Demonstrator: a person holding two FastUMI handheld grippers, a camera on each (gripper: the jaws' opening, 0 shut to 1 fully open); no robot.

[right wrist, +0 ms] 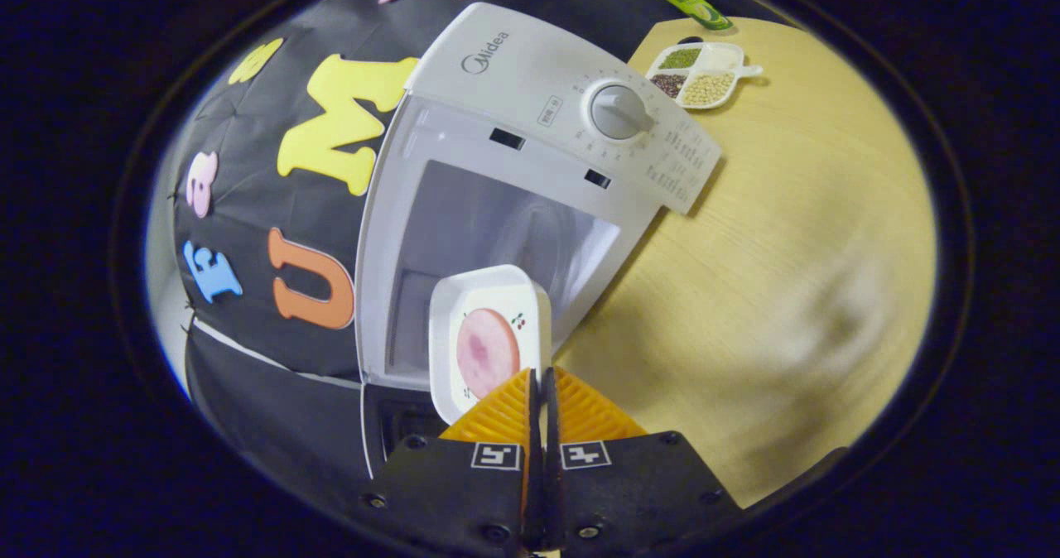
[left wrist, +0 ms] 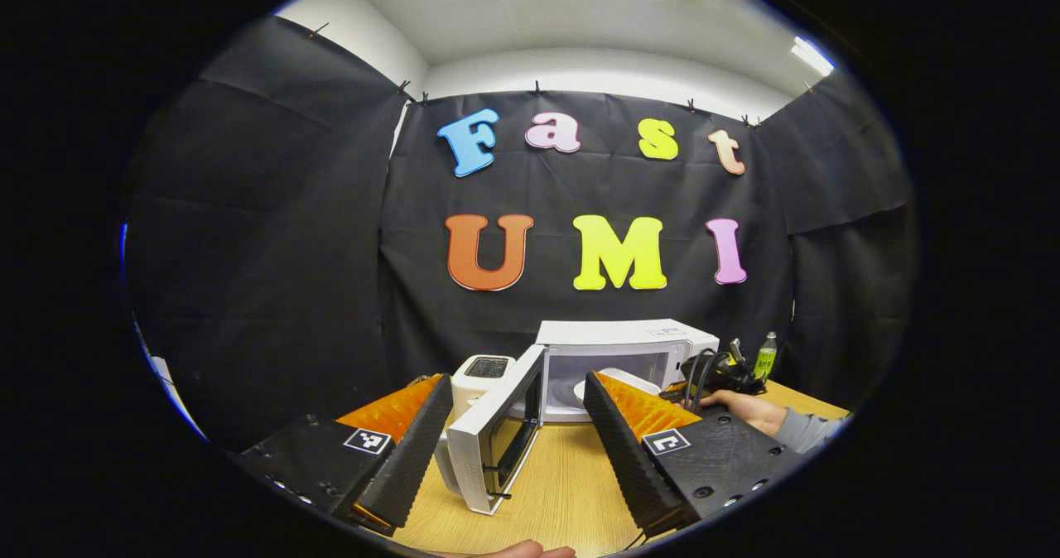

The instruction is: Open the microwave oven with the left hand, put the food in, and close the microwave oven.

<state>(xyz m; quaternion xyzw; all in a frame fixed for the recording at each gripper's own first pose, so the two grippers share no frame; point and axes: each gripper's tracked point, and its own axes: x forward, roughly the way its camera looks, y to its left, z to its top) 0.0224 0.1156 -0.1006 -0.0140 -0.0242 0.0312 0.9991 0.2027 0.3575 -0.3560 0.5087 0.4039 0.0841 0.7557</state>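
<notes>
The white microwave [left wrist: 621,334] stands on the wooden table with its door [left wrist: 497,434] swung open toward me. My left gripper [left wrist: 517,378] is open and holds nothing, its fingers on either side of the door's outline, short of it. My right gripper [right wrist: 538,373] is shut on the rim of a white square plate [right wrist: 489,334] carrying a pink slice of meat [right wrist: 487,351]. The plate hangs at the mouth of the microwave cavity [right wrist: 489,218]. In the left gripper view the plate [left wrist: 638,378] sits in the opening, with the right gripper [left wrist: 716,372] and a hand [left wrist: 749,409] behind it.
A small white appliance [left wrist: 484,372] stands left of the microwave, behind the open door. A green bottle [left wrist: 767,358] and a divided dish of beans [right wrist: 702,74] sit on the table [right wrist: 787,210] past the microwave's control side. Black cloth walls close the booth.
</notes>
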